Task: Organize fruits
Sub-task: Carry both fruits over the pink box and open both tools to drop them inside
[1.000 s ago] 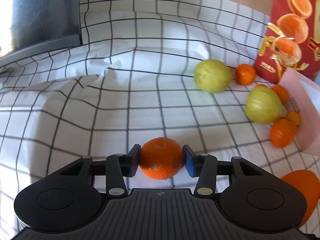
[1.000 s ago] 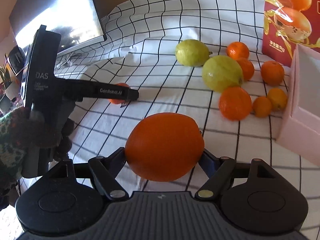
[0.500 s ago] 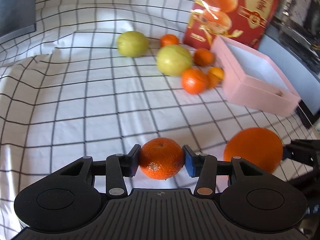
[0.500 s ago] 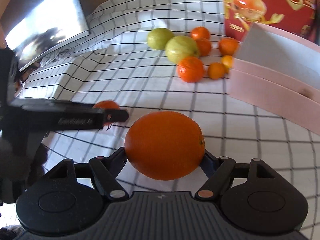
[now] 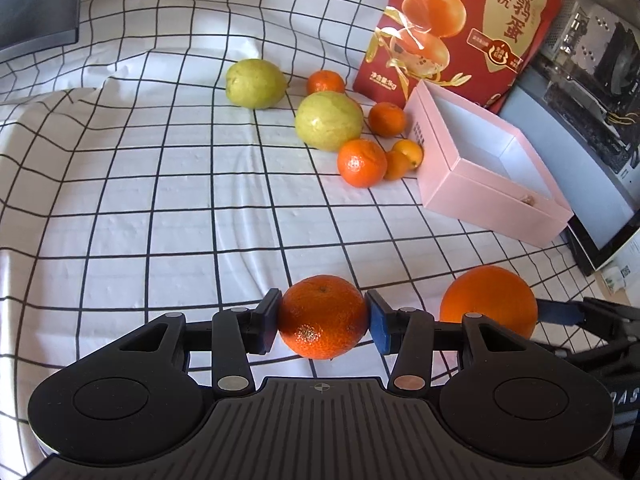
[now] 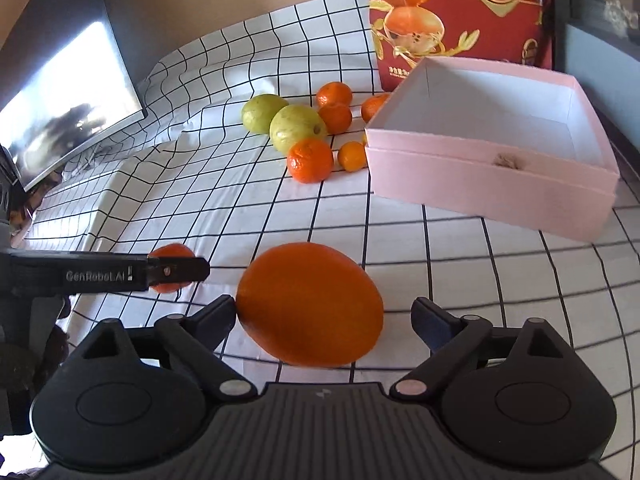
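- The left wrist view looks forward and down along the left tongs [image 5: 323, 318], close above the checked cloth [image 5: 160, 200], facing the pink box [image 5: 496, 196] at right.
- The right wrist view looks along the right tongs [image 6: 322, 316], low and close, facing the pink box [image 6: 492, 184] ahead.
- Both views share the fruit cluster with two guavas [image 5: 328, 126] [image 6: 298, 128], the red bag [image 5: 460, 28] [image 6: 460, 12], and each other's tongs at the edge.

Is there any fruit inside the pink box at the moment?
No, the pink box shows only its bare white floor, with the fruit lying outside it on the cloth.
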The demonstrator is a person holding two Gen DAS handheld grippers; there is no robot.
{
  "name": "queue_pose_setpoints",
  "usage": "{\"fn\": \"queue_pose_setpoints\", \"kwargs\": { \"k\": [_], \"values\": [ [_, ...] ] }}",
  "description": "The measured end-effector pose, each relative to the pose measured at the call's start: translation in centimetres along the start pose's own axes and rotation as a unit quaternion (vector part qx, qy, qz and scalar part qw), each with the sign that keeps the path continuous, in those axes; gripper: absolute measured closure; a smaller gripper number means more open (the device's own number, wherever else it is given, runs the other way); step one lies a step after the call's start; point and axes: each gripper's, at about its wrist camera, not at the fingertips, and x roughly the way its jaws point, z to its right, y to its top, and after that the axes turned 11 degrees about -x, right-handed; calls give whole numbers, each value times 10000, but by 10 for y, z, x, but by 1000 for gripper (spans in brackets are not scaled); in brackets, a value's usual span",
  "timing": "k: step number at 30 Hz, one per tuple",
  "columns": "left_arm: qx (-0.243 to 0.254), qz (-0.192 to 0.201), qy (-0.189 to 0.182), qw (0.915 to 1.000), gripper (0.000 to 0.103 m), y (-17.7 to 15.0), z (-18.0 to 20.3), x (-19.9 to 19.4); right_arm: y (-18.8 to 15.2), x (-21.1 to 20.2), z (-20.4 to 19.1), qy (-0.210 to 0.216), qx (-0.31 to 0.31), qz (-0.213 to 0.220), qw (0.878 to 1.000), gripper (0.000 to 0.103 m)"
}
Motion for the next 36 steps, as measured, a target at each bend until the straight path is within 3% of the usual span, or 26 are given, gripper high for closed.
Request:
{"fn": "queue_pose_setpoints", "kwargs": {
  "k": [7,16,23,26,30,36],
  "values": [
    [-23,50,74,10000,52,-3,3,-5,-6,2,-19,-216,-342,-35,9992,9],
    [74,70,525,9986,52,-9,0,-12,0,27,-33,-217,-646,-91,9976,9],
    [117,-10,556,9984,52,-11,1,-9,3,49,-41,-419,-1067,-197,9932,11],
    [104,-45,504,9987,52,-11,0,-6,4,47,-41,-318,-1176,-134,9925,21],
    [82,-109,291,9995,53,-7,1,1,5,44,-32,-179,-978,-184,9949,22],
    [105,-89,-168,9998,53,11,14,9,2,31,-3,-498,-723,-191,9959,22]
  ]
}}
